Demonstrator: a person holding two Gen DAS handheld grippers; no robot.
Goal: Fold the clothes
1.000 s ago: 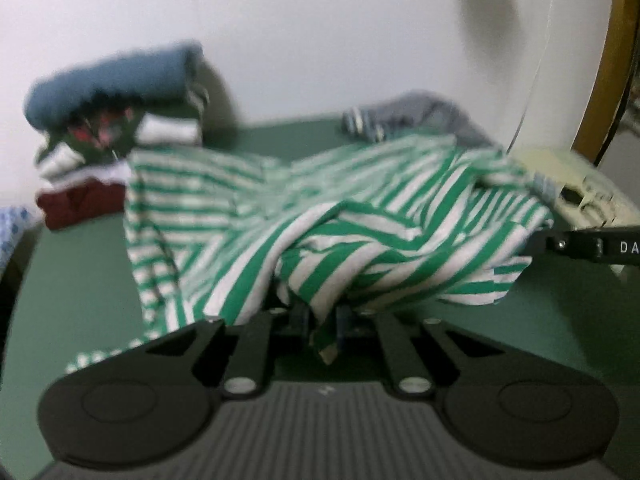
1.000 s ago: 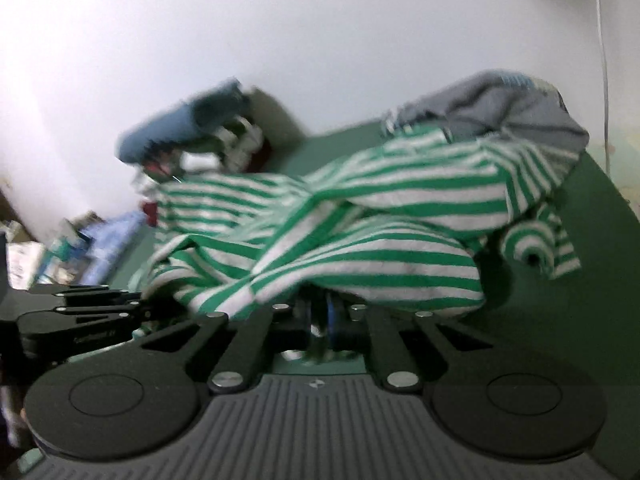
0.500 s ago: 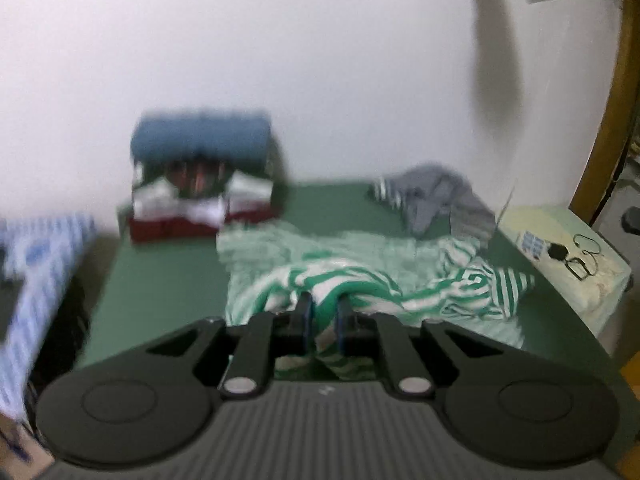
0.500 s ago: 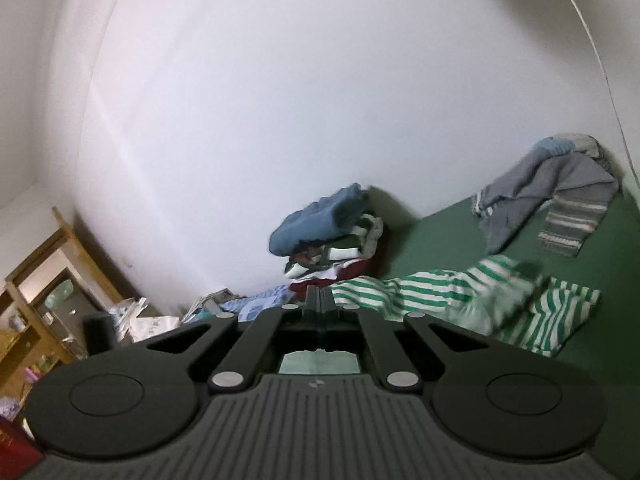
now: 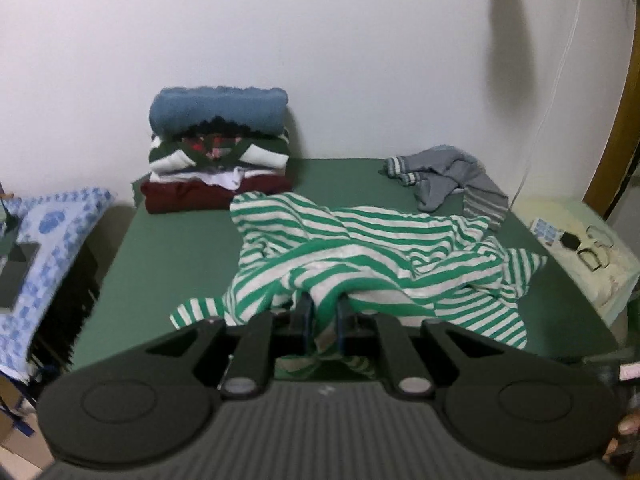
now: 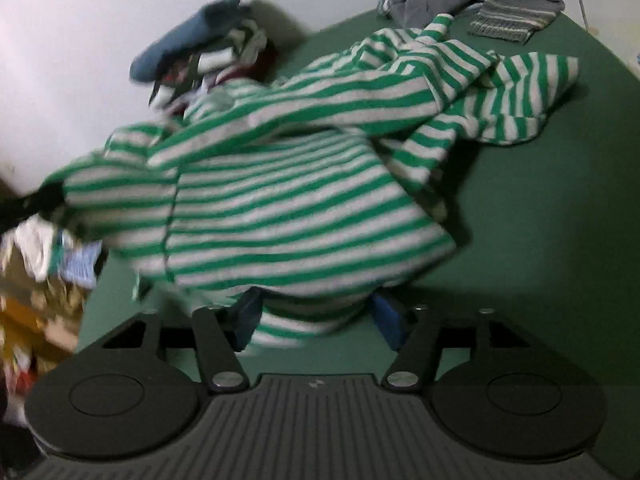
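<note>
Nearest the left wrist camera, the left gripper [image 5: 322, 316] has its jaws drawn close on a fold of the green-and-white striped shirt [image 5: 360, 256], gripping the near hem. In the right wrist view, the right gripper [image 6: 318, 320] stands with its jaws wide apart, a bunch of the shirt's hem lying between the blue pads [image 6: 386, 318]; whether the pads touch the cloth cannot be told. The shirt sprawls crumpled over the middle of the green table [image 5: 176, 248], one sleeve reaching toward the right edge. Bare green surface lies left of the shirt up to the table's left edge. Farther back, a stack of folded clothes [image 5: 218, 152] sits against the wall at the left rear, and a crumpled grey garment [image 5: 448, 178] lies at the right rear.
</note>
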